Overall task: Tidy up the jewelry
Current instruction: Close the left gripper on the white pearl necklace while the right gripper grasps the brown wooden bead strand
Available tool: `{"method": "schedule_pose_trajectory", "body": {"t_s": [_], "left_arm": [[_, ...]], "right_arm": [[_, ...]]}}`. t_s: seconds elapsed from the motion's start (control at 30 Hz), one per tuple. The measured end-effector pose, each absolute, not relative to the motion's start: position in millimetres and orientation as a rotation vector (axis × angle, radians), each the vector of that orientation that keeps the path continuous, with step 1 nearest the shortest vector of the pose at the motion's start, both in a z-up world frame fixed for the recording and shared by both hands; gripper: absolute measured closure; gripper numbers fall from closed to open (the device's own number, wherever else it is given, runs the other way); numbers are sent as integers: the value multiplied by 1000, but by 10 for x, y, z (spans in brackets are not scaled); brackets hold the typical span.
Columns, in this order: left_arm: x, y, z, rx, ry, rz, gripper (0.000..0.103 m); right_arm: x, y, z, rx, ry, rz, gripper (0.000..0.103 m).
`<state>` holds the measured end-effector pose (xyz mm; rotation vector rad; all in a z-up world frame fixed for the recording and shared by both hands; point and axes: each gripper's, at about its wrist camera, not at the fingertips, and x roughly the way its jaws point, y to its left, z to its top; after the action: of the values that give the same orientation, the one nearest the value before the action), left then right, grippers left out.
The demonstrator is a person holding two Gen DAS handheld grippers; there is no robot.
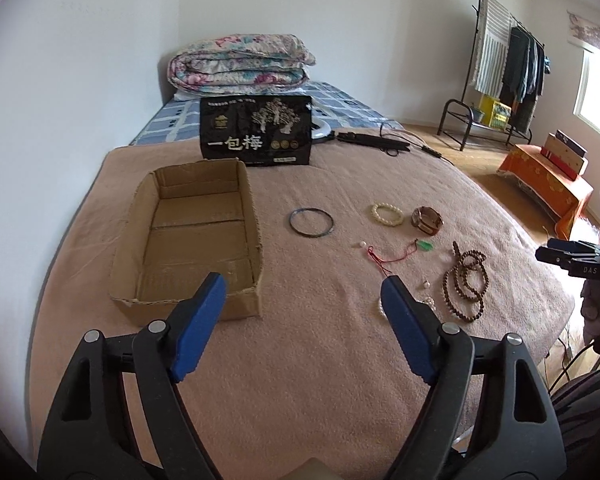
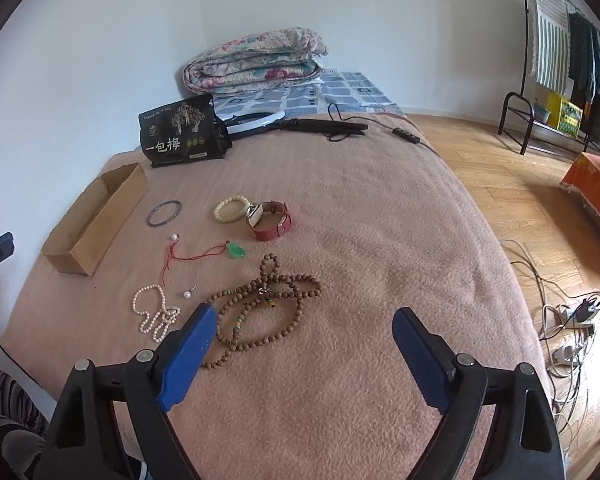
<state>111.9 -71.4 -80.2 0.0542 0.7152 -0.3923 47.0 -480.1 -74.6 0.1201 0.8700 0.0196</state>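
Both the left gripper (image 1: 302, 292) and right gripper (image 2: 302, 326) hang spread and empty over the pink blanket (image 2: 380, 240). At the right one's 11 o'clock lies the wooden bead mala (image 2: 260, 308), stretched toward 1 o'clock. Only the left view shows inside the cardboard tray (image 1: 196, 236), running 12 to 6; only the right view shows the pearl necklace (image 2: 154, 310) whole.

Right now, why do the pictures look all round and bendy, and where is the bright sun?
Left wrist view: fisheye lens bulges the pink blanket, black corners; the window glares white. Right wrist view: same bulge; sunlight washes out the floor cables.
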Motion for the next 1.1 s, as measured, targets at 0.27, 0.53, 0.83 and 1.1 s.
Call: {"method": "schedule_pose_trajectory", "body": {"t_s": [0.27, 0.53, 0.83, 1.1], "left_arm": [[1316, -1193, -1199, 88, 822, -550, 28], [1468, -1579, -1595, 126, 905, -638, 31], [1518, -1989, -1893, 154, 956, -712, 46], [1579, -2207, -2056, 180, 988, -725, 51]], "right_arm": [[689, -4557, -1035, 107, 937, 113, 15], [891, -4366, -1393, 117, 1014, 176, 19], [1004, -4296, -1644, 110, 1068, 210, 27], [1132, -4348, -1652, 120, 1082, 212, 31]]}}
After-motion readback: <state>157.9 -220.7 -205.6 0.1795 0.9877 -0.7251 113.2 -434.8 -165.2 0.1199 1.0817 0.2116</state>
